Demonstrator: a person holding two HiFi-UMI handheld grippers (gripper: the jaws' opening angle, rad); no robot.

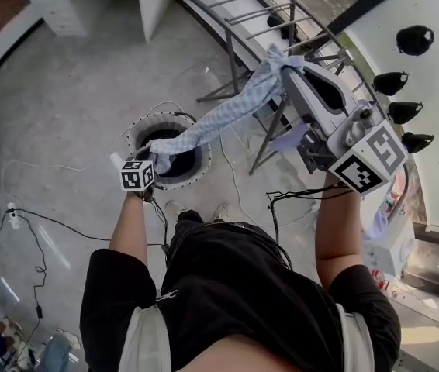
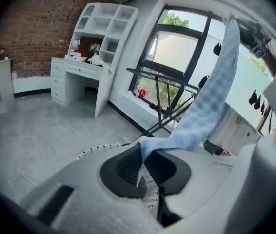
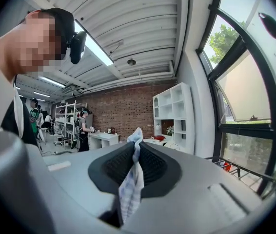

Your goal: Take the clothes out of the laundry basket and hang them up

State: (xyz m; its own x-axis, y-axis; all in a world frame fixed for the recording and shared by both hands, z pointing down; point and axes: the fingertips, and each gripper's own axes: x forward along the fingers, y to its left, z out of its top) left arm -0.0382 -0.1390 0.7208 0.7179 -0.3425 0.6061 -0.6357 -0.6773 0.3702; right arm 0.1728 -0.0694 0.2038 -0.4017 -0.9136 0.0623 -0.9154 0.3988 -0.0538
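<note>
Jaws of your left gripper [image 2: 145, 172] are clamped on 1 end of the blue checked cloth [image 1: 227, 113] — your right gripper [image 3: 132, 162] pinches the other end. It stretches taut between the 2, from over the laundry basket [image 1: 133, 138] up to the drying rack [image 1: 232, 56].

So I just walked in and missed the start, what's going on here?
A person holds a claw tool in each hand. The left claw is shut on one end of a blue checked cloth, the right claw on the other end, so the cloth stretches between them above the laundry basket. The drying rack stands right beside the right claw.
</note>
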